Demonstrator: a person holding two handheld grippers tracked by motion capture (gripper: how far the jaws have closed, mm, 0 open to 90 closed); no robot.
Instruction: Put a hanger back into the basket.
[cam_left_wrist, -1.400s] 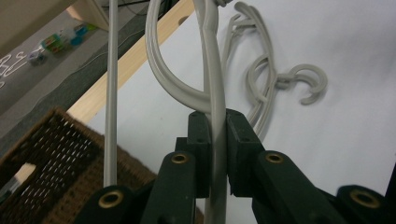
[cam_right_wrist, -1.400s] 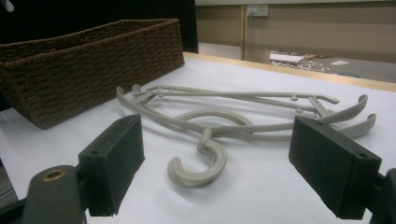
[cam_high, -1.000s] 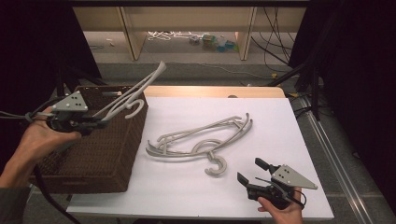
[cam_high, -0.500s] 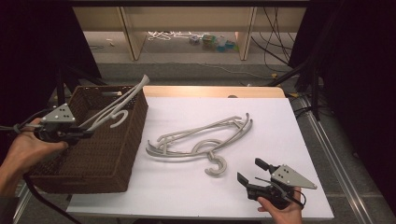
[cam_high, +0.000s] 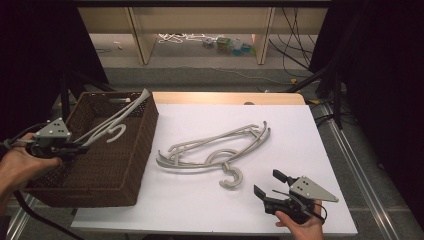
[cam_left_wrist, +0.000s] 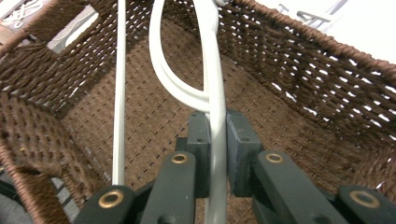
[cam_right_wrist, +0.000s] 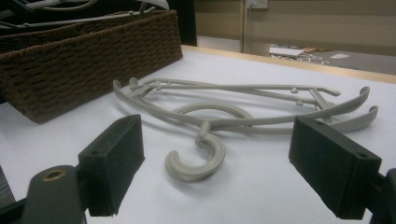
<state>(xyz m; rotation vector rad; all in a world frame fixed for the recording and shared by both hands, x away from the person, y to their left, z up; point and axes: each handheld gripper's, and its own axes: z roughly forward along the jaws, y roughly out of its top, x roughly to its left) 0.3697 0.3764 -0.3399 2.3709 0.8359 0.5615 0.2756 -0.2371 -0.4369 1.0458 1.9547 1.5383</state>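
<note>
Over the wicker basket (cam_high: 95, 165), the left gripper (cam_high: 75, 148) clamps a grey hanger (cam_high: 112, 122) (right gripper (cam_high: 267, 184) gapes, empty).

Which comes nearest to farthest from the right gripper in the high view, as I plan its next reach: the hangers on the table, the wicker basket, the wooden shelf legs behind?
From the right gripper:
1. hangers on the table, just up-left on the white surface.
2. wicker basket, at the table's left edge.
3. wooden shelf legs, beyond the far edge.

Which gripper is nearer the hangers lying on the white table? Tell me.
Right. The right gripper sits open just short of the hangers on the table; the left gripper is over the basket, holding another hanger.
</note>
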